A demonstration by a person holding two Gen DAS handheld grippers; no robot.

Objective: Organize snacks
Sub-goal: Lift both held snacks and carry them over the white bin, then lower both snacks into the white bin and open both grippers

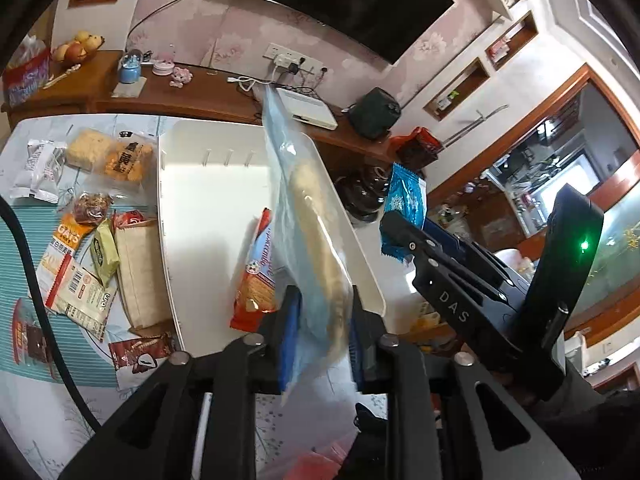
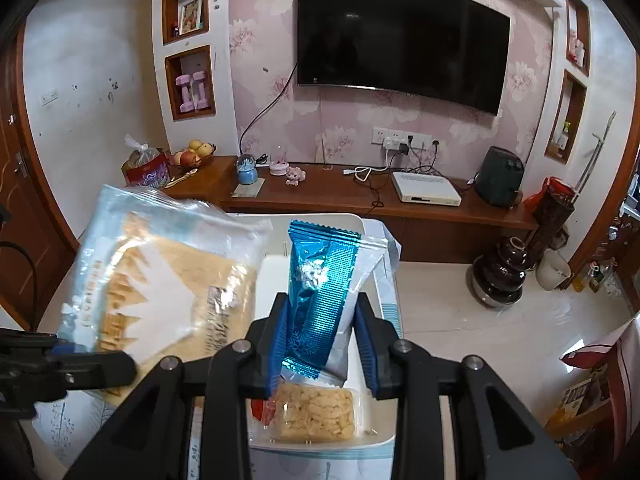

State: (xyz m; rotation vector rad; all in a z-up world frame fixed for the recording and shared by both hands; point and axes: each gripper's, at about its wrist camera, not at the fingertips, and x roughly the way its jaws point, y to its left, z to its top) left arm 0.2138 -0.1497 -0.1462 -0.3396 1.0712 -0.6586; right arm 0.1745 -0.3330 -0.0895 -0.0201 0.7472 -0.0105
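Observation:
My left gripper (image 1: 320, 320) is shut on a clear, pale blue cracker packet (image 1: 308, 224) and holds it upright above the white tray (image 1: 208, 208). The same packet shows in the right wrist view (image 2: 160, 280), at the left. My right gripper (image 2: 322, 324) is shut on a shiny blue snack packet (image 2: 316, 292) above the tray (image 2: 376, 440). It shows in the left wrist view (image 1: 404, 236) at the right with the blue packet (image 1: 406, 196). A red-orange biscuit packet (image 1: 256, 276) leans inside the tray. A clear pack of yellow snacks (image 2: 314, 412) lies in the tray below my right gripper.
Several snack packets (image 1: 92, 248) lie on the patterned tablecloth (image 1: 28, 400) left of the tray. A black cable (image 1: 32, 280) crosses the left edge. Behind stands a wooden TV cabinet (image 2: 360, 196) with a fruit bowl (image 2: 192, 156) and a router (image 2: 426, 188). A dark vase (image 2: 504, 276) stands on the floor.

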